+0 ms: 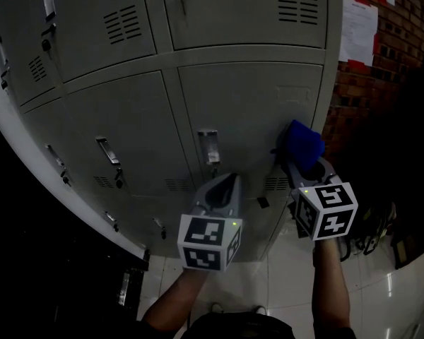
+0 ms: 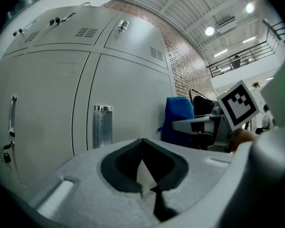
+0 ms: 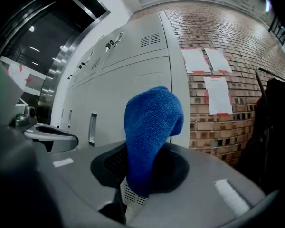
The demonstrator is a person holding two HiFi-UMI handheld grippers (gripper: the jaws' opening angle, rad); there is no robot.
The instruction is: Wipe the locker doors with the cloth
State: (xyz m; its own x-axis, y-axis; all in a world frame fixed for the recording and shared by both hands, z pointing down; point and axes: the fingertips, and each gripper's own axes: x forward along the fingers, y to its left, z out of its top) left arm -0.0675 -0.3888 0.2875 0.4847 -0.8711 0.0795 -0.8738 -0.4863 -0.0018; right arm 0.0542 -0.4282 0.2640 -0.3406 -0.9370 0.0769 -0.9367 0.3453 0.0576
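Note:
Grey metal locker doors [image 1: 251, 111] fill the head view, and the lower middle one carries a metal handle [image 1: 208, 145]. My right gripper [image 1: 305, 169] is shut on a blue cloth [image 1: 302, 147], which bulges out of its jaws at the right edge of that door; I cannot tell whether it touches. The cloth [image 3: 149, 137] hangs over the jaws in the right gripper view. My left gripper [image 1: 222, 193] is shut and holds nothing, pointing at the door just below the handle [image 2: 103, 125]. The left gripper view shows the cloth [image 2: 178, 118] to its right.
A brick wall [image 1: 357, 83] with pinned papers [image 1: 358, 27] adjoins the lockers on the right. Dark objects [image 1: 381, 239] stand on the tiled floor [image 1: 283, 281] by that wall. More locker doors with handles [image 1: 107, 152] run off to the left.

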